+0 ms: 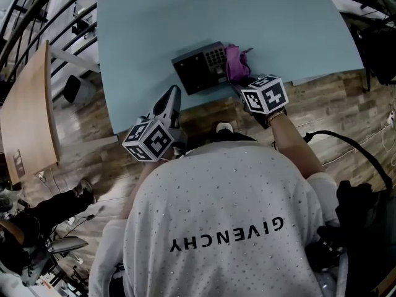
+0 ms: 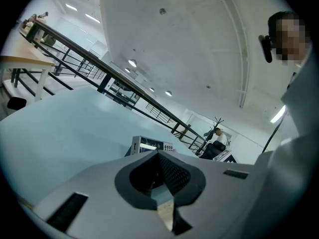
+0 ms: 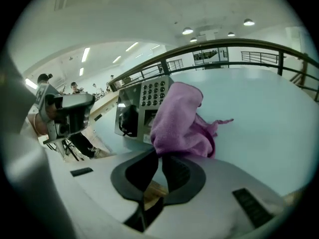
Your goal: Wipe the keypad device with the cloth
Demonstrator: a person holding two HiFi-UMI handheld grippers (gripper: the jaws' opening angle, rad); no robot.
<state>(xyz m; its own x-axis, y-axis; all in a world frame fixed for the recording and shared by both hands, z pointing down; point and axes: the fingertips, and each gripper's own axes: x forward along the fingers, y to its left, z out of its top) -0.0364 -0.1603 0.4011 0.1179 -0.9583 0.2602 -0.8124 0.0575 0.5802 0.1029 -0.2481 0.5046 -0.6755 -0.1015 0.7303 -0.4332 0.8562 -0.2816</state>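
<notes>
The dark keypad device (image 1: 201,67) stands near the front edge of the pale blue table (image 1: 278,23), with its keys facing me. A purple cloth (image 1: 235,64) lies bunched against the device's right side. My right gripper (image 1: 240,84) is shut on the cloth's near end; in the right gripper view the cloth (image 3: 178,119) rises from the jaw tips (image 3: 160,156) beside the keypad device (image 3: 140,103). My left gripper (image 1: 174,93) hovers at the table's front edge, left of the device, shut and empty. In the left gripper view the device (image 2: 149,144) shows just beyond the closed tips (image 2: 158,154).
A wooden table (image 1: 28,122) stands to the left over plank flooring. Black railings (image 1: 37,11) run along the far left. A black cable (image 1: 346,142) loops on the floor at right. The left gripper (image 3: 70,111) also appears in the right gripper view.
</notes>
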